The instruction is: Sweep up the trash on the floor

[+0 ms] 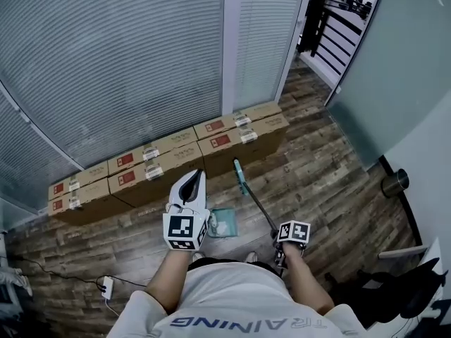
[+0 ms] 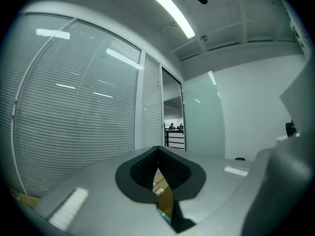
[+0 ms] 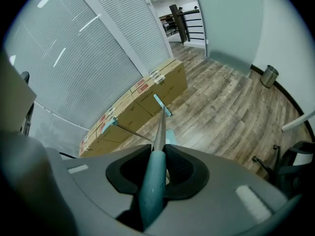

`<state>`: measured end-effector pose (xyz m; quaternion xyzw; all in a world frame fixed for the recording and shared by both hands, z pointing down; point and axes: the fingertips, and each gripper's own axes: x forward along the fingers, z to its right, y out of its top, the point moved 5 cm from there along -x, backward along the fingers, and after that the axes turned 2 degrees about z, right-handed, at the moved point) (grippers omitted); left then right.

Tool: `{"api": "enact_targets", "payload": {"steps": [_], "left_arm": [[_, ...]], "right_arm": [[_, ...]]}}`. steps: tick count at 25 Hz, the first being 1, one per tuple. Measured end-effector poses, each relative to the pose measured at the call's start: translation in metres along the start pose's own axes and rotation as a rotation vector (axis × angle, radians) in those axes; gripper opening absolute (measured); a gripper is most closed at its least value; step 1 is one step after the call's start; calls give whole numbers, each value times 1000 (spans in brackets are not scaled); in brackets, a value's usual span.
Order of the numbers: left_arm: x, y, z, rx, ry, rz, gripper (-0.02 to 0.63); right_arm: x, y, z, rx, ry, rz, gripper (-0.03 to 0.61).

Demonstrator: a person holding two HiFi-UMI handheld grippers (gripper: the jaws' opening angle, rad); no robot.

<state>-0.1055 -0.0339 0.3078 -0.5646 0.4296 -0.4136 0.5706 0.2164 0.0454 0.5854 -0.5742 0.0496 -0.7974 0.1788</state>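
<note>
A teal broom stands on the wood floor, its head (image 1: 240, 177) near the boxes and its metal handle (image 1: 259, 206) slanting back to my right gripper (image 1: 282, 248). That gripper is shut on the handle's teal grip (image 3: 151, 186), pointing steeply down. A teal dustpan (image 1: 223, 222) with something pale in it lies on the floor beside the broom. From it a thin rod with a teal end (image 3: 109, 123) leans up to the left. My left gripper (image 1: 192, 184) is level above the dustpan, jaws shut with nothing seen between them (image 2: 158, 168).
A row of cardboard boxes (image 1: 169, 159) lines the blind-covered glass wall. A metal bin (image 1: 396, 182) stands by the right wall, a black chair (image 1: 405, 287) at the lower right. A power strip with its cable (image 1: 107, 286) lies at the lower left. A doorway (image 1: 331, 27) opens at the top right.
</note>
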Motion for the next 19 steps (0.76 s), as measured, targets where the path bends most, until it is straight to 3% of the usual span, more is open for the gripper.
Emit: {"api": "enact_targets", "payload": {"steps": [19], "left_arm": [[10,-16,4,-12,-47,-50,2]], "right_arm": [[-2,0,2,38,-9,8,107]]}}
